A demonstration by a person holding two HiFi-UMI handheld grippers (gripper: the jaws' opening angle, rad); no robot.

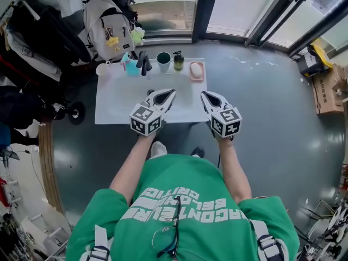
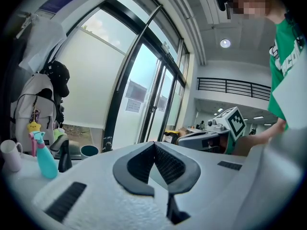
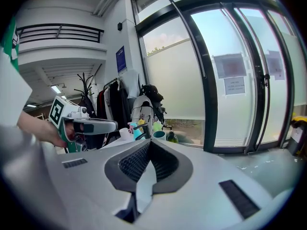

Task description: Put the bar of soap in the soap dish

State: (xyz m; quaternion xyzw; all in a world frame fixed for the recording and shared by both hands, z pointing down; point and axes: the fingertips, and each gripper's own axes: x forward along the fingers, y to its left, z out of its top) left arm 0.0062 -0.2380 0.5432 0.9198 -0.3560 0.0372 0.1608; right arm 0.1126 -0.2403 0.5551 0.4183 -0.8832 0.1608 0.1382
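A pale oval bar of soap lies in a pink soap dish at the back right of the white table. My left gripper hovers over the table's front middle, jaws shut and empty. My right gripper is just off the table's front right corner, also shut with nothing in it. In the left gripper view the jaws meet at the tip, and the right gripper shows beside them. The right gripper view shows its own closed tips and the left gripper. The soap is hidden in both gripper views.
Along the table's back edge stand a white cup, a teal spray bottle, a black item, a dark green cup and an olive bottle. A backpack hangs behind; a cardboard box sits far right.
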